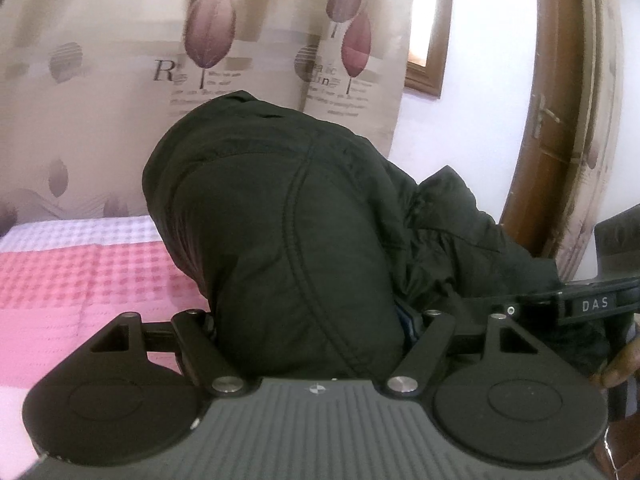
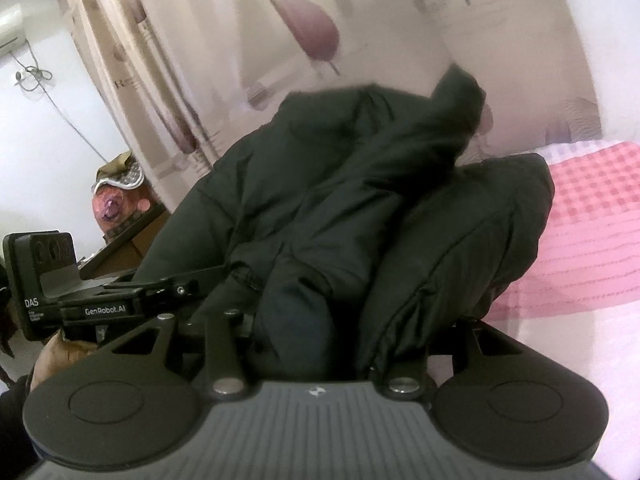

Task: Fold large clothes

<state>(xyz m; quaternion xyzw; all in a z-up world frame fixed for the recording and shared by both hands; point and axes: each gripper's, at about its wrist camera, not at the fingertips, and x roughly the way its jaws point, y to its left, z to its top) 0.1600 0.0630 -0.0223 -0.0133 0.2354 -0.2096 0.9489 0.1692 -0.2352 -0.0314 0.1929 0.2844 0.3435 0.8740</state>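
Observation:
A large dark green padded jacket (image 1: 288,216) is bunched up and lifted above the bed; it also fills the right wrist view (image 2: 360,208). My left gripper (image 1: 312,332) is shut on a thick fold of the jacket, its fingertips buried in the cloth. My right gripper (image 2: 340,340) is shut on another bunch of the same jacket, fingertips hidden too. The right gripper's body shows at the right of the left wrist view (image 1: 576,304); the left gripper's body shows at the left of the right wrist view (image 2: 80,300). The two grippers are close side by side.
A pink and white checked bedspread (image 1: 80,280) lies below, also in the right wrist view (image 2: 592,232). A leaf-print curtain (image 1: 208,40) hangs behind. A wooden door (image 1: 560,140) stands at the right. A cluttered dark stand (image 2: 120,208) sits at the left.

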